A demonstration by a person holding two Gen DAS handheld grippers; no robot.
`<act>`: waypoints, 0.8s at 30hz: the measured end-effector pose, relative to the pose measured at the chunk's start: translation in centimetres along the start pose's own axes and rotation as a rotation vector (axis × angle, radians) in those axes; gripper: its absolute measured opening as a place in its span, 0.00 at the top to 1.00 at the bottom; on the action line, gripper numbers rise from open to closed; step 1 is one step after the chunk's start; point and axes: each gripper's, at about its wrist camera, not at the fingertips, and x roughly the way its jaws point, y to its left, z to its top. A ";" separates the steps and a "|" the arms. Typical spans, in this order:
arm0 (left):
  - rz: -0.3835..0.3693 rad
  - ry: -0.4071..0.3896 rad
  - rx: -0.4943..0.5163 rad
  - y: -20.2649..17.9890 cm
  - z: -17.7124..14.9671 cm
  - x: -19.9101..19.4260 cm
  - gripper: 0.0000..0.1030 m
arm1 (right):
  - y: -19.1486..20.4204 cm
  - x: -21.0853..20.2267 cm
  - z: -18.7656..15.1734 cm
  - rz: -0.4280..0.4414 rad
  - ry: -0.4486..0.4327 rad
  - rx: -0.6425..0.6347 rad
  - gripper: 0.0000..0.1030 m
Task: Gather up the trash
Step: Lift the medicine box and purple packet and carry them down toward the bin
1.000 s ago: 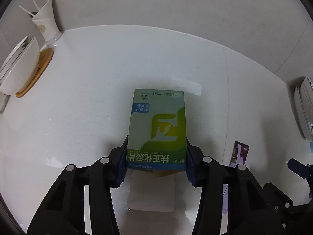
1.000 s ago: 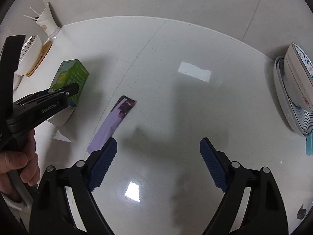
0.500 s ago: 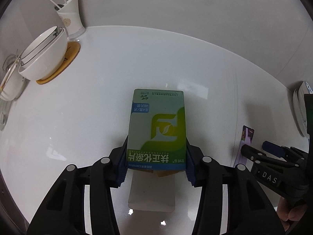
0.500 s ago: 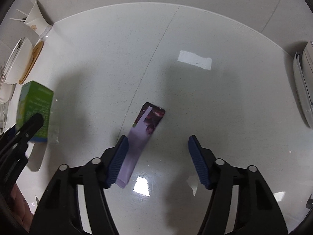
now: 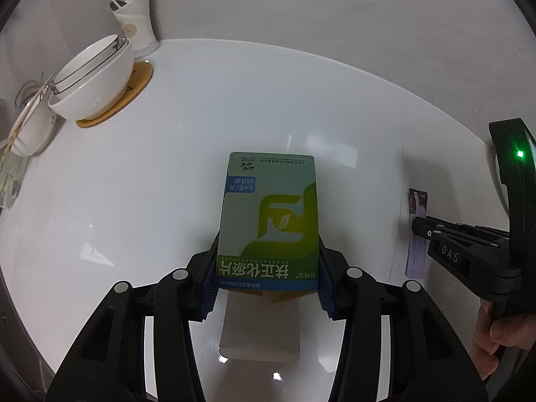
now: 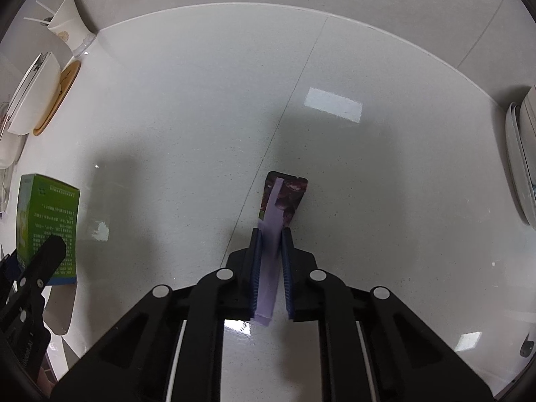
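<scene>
Green box (image 5: 269,221) between left fingers (image 5: 209,288), purple wrapper (image 6: 273,234) between right fingers (image 6: 254,268).

Green box (image 5: 269,221) clamped in left gripper (image 5: 268,279) above white table (image 5: 234,107).

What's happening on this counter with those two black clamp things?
A person is clearing trash off a white counter with a hand-held tool in each hand. The left tool is clamped on a green box, held above the surface. The right tool is closed on a purple wrapper, gripping its near end. Stacked bowls and a cup of straws sit at the far left, untouched.
</scene>
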 end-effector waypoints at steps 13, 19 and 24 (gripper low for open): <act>-0.006 -0.027 0.002 -0.4 -1.1 -1.7 0.55 | -1.4 -2.9 -2.4 0.011 -0.025 -0.007 0.91; -0.018 -0.037 0.012 -1.0 -2.2 -3.2 0.55 | -2.1 -5.1 -3.8 0.011 -0.051 -0.003 0.91; -0.029 -0.054 0.023 -1.4 -3.3 -4.4 0.55 | -2.7 -7.3 -5.4 0.007 -0.089 0.000 0.91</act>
